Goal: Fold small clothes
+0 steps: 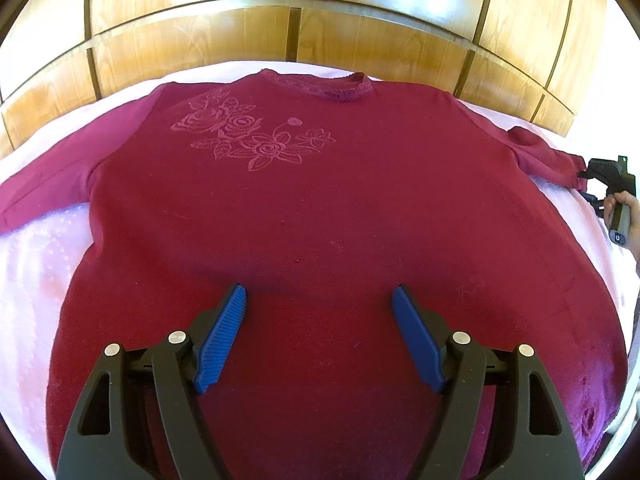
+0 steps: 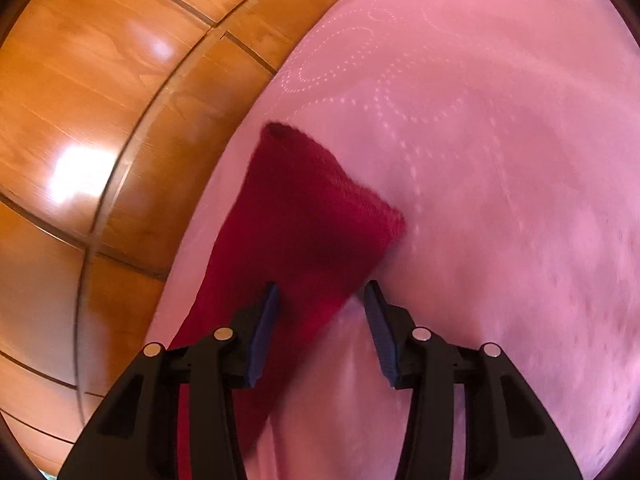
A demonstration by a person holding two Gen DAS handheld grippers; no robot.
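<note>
A dark red long-sleeved sweater [image 1: 320,208] with a pale flower print lies flat, front up, on a pink bedspread [image 1: 32,280], collar at the far side. My left gripper [image 1: 319,300] is open and empty, just above the sweater's lower middle. My right gripper [image 2: 322,294] is open, its fingers on either side of the end of the sweater's right sleeve [image 2: 304,216]. In the left wrist view the right gripper [image 1: 588,172] shows at the far right, at the sleeve cuff.
A glossy wooden wardrobe [image 1: 304,20] stands along the far side of the bed and shows at the left in the right wrist view [image 2: 100,120]. The pink bedspread [image 2: 500,160] spreads out beyond the sleeve.
</note>
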